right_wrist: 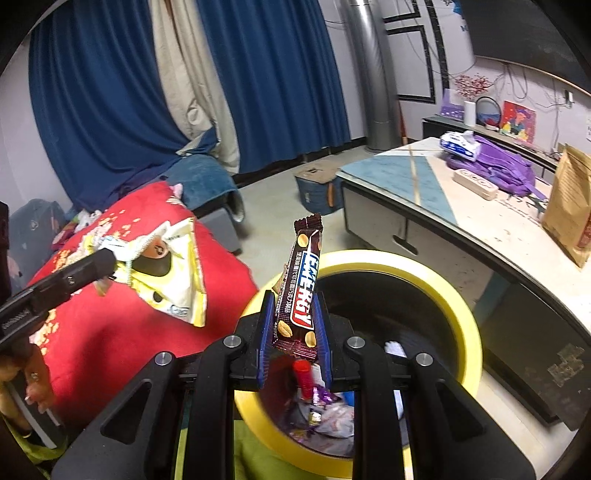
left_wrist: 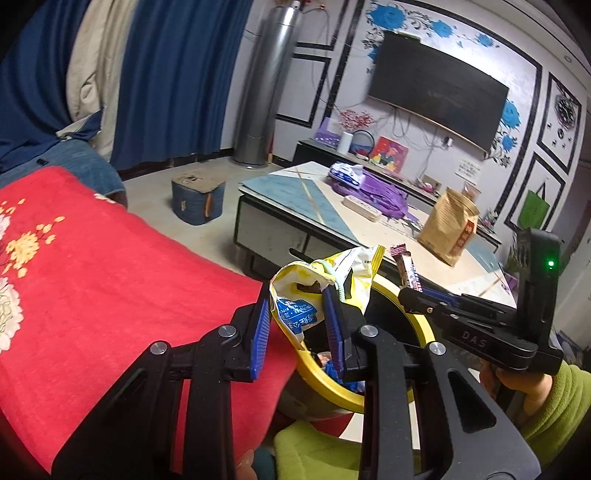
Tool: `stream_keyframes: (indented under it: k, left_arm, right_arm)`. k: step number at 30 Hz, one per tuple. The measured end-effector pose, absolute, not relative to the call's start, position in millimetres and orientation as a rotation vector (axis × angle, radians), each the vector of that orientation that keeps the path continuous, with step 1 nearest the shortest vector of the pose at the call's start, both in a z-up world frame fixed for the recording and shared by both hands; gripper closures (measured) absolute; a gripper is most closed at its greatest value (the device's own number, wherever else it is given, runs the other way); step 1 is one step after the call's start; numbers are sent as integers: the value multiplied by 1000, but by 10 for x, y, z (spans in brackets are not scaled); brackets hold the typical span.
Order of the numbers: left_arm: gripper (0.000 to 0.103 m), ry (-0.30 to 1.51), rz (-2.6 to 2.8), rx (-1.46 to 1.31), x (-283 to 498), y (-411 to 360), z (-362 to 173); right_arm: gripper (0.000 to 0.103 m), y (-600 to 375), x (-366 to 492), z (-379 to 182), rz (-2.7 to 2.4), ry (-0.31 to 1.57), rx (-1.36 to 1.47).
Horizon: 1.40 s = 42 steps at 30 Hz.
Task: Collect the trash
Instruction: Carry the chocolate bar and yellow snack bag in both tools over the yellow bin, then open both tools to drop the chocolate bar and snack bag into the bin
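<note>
Right gripper [right_wrist: 293,328] clenches upright candy bar wrapper [right_wrist: 300,291] directly over the yellow-rimmed bin [right_wrist: 458,295], left gripper [left_wrist: 295,325] pinching yellow snack bag [left_wrist: 325,284] by the bin's sofa-side rim.

Curtains: I face blue drapes [right_wrist: 273,74] with a cream panel [right_wrist: 184,74] between them.
Wall: pale, with blue flower decals [left_wrist: 391,16] around a dark TV [left_wrist: 439,86].
Floor: light [left_wrist: 207,236].
Furniture: red floral blanket [left_wrist: 110,266]; low tabletop [right_wrist: 402,170], blue and cream.
</note>
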State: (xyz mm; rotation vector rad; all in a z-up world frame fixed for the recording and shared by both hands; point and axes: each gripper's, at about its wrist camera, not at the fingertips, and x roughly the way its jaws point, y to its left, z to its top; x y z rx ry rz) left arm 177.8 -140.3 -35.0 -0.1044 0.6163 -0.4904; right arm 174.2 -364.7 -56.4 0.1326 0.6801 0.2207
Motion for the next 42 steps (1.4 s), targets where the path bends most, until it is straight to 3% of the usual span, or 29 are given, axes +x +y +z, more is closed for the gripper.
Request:
stream_keyframes:
  k: [23,26,30,32,35,39,42]
  left_arm:
    - [79,696,-561,58,2065,-2140,-660]
    - [77,713,-571,50,2104,-2155,-687]
    - [57,714,-576,40,2108,-2150,-678]
    - [53,712,-578,35,2098,-2133,-665]
    - [39,708,-569,21,2081,-2079,-637]
    - [12,689,-545,2,2035,-1966,-573]
    - [11,688,-532,-4,1990,-1863,-537]
  right_arm:
    - [80,-4193,1707,-899,101,781,263]
    - [71,-4250,1704,-914,91,784,279]
    - [65,-4302,1677,-924,67,782,293]
    - [59,-4326,1658,-926,57,782,297]
    - [54,-4336,1613,-888,46,771,299]
    - [33,-4295,1534,-768,38,737,272]
    - [22,-4213,1467,-665,44,705,243]
